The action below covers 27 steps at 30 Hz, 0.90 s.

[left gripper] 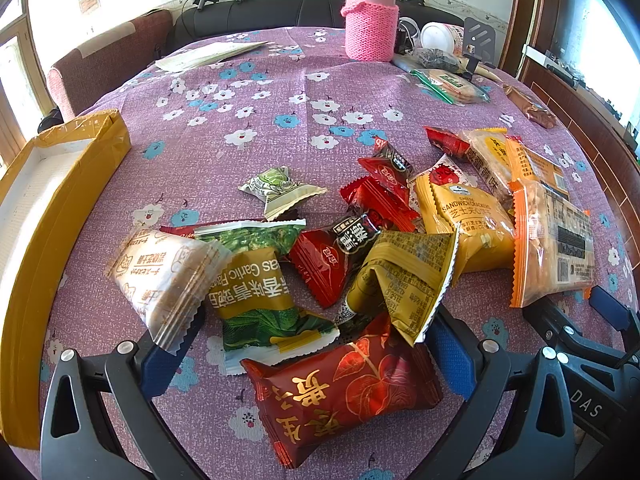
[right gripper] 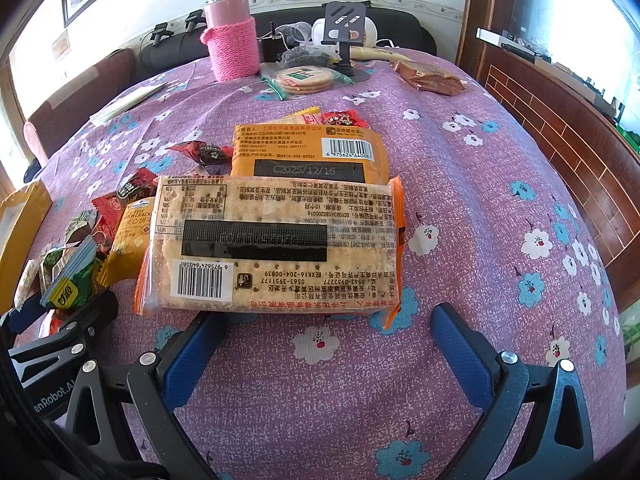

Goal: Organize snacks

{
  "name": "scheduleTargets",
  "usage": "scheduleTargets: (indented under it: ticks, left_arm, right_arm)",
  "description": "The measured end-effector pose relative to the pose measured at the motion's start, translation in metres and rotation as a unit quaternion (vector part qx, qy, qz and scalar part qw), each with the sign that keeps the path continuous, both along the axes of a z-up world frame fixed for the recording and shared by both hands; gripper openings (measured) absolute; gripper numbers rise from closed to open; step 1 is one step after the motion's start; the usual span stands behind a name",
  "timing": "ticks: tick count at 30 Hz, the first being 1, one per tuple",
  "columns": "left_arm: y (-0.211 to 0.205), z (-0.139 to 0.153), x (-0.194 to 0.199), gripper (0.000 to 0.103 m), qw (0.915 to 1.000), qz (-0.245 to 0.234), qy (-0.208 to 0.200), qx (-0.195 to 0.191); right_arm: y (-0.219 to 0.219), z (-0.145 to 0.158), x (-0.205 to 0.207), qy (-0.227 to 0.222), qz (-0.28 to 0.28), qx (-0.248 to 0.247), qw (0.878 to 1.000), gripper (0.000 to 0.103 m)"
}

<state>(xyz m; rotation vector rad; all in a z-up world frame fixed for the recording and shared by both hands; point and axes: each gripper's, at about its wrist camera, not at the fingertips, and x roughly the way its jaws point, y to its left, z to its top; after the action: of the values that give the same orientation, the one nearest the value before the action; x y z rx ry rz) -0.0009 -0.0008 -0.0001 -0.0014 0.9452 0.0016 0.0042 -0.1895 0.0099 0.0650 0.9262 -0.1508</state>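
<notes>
A heap of wrapped snacks lies on the purple flowered tablecloth (left gripper: 248, 104). My left gripper (left gripper: 316, 344) stands open, its blue pads on either side of a dark red gold-lettered packet (left gripper: 344, 392); a green garlic pea bag (left gripper: 260, 292) and a pale biscuit pack (left gripper: 168, 276) lie just beyond. My right gripper (right gripper: 324, 344) is open too, nothing between its fingers, right behind a clear orange-edged cracker pack (right gripper: 272, 248). A second orange cracker pack (right gripper: 312, 152) lies farther back. The yellow open box (left gripper: 44, 200) sits at the left edge.
A pink flask in a knitted sleeve (left gripper: 372, 20) stands at the table's far side, with round crackers in a green-edged bag (right gripper: 306, 78), a brown packet (right gripper: 428, 76) and a phone stand (right gripper: 344, 24). A folded paper (left gripper: 208, 54) lies far left. A sofa is behind.
</notes>
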Motion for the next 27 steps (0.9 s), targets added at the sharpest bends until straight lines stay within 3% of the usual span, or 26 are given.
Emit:
scheduleTargets:
  ticks: [15,27]
  left_arm:
    - [0.0029,0.0016,-0.0035,0.103,0.9996,-0.022,0.014,0.007]
    - [0.0024,0.0017,-0.0045,0.103,0.9997,-0.022,-0.001,-0.007]
  right_arm:
    - [0.0005,-0.0003,0.0000,0.000,0.000,0.000,1.000,0.103]
    - [0.0005,-0.0003,-0.0001,0.000,0.000,0.000,1.000,0.103]
